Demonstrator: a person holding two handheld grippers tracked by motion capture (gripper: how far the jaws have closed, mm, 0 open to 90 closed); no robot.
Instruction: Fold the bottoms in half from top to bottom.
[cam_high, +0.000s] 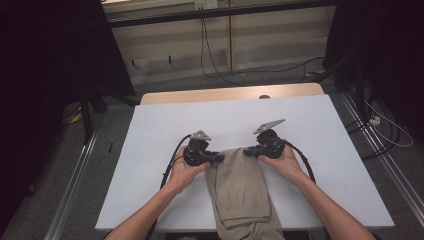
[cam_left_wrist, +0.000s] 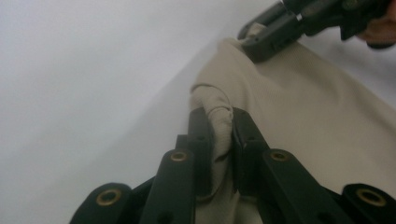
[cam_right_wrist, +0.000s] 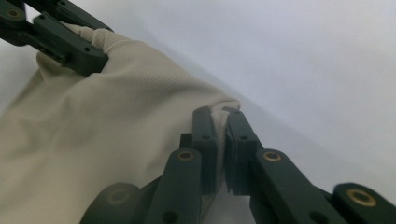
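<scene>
A folded beige cloth (cam_high: 240, 190) lies on the white table (cam_high: 165, 125), with its near end hanging over the front edge. My left gripper (cam_high: 218, 158) is shut on the cloth's far left corner. In the left gripper view that corner (cam_left_wrist: 219, 109) is bunched between the two black jaws. My right gripper (cam_high: 248, 151) is shut on the far right corner, and the right gripper view shows the cloth edge (cam_right_wrist: 223, 108) pinched thin between its jaws. The two grippers point at each other across the cloth's far edge.
A strip of wooden tabletop (cam_high: 230, 93) shows beyond the white sheet. Cables (cam_high: 210, 55) trail over the grey floor behind the table. Dark stands are at both sides. Bare white surface lies beyond and beside the cloth.
</scene>
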